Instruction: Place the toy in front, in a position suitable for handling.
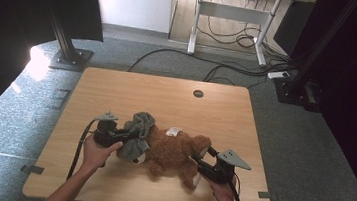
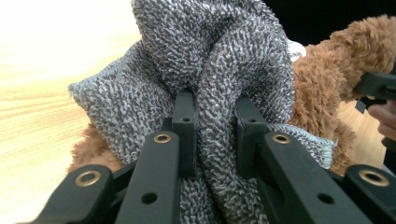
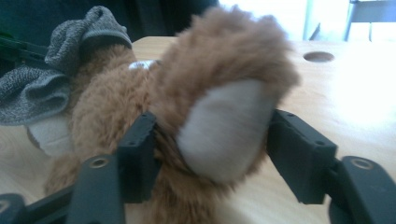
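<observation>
Item: brown plush bear (image 1: 173,153), lying on its side on the wooden counter (image 1: 166,99), near the edge closest to you, head toward your left.
Covering: grey knit cloth (image 1: 138,131), bunched over the bear's head, part hanging down beside the pale muzzle.
Left tool (image 1: 121,136): jaws drawn together on a gathered fold of the grey knit cloth (image 2: 215,116); in the left gripper view the fold is pinched tight between the two black fingers (image 2: 184,126).
Right tool (image 1: 203,164): jaws stand apart on either side of the bear's foot, whose pale sole (image 3: 224,128) sits between them. The left finger (image 3: 137,149) is sunk in the fur; the other stands just beside the sole, with no firm clamp to be seen.
Step in hand: by your grip, you are working the cloth on the bear's head while the right tool takes up the foot as an anchor.
Next move calls for: close the right tool on the foot until the bear is held firm, then draw the cloth with the left tool, slowly, along the head.
Caution: the plush is soft and light; an unanchored pull would likely drag the whole bear across the counter.
</observation>
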A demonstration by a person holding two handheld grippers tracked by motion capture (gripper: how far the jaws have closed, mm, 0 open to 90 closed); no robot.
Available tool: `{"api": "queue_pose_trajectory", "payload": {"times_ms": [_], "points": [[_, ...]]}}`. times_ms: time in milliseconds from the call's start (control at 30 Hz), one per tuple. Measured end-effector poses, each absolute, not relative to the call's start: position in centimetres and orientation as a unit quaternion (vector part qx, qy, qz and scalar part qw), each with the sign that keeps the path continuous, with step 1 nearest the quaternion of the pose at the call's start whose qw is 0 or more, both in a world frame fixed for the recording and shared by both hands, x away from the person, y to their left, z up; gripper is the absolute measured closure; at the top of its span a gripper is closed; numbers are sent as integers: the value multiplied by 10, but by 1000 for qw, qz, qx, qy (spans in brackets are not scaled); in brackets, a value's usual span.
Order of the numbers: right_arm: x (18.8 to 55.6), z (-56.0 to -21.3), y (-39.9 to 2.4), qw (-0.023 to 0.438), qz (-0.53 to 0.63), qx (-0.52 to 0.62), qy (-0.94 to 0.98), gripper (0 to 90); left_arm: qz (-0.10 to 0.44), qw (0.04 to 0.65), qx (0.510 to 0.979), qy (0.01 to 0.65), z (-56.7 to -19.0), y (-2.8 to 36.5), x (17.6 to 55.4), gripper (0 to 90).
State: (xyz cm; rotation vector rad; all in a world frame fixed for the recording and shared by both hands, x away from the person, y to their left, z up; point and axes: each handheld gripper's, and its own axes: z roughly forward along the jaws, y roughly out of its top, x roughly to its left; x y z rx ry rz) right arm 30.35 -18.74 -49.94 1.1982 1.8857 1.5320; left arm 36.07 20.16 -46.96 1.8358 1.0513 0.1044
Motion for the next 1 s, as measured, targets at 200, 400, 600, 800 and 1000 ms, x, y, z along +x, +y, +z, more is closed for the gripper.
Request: {"api": "queue_pose_trajectory", "payload": {"times_ms": [200,400,600,800,1000], "points": [[296,-508,-183,165,540,432,704,327,46,495,756,426,-471,203,352,743],[295,-522,-174,116,506,433,737,300,41,504,755,417,-474,205,344,744],[301,-532,-147,127,454,408,782,298,18,519,751,409,-481,208,332,747],[314,-540,-130,179,416,403,795,475,20,522,754,398,-487,204,323,750],[325,-544,-128,215,396,418,789,568,54,515,763,386,-493,189,321,753]]}}
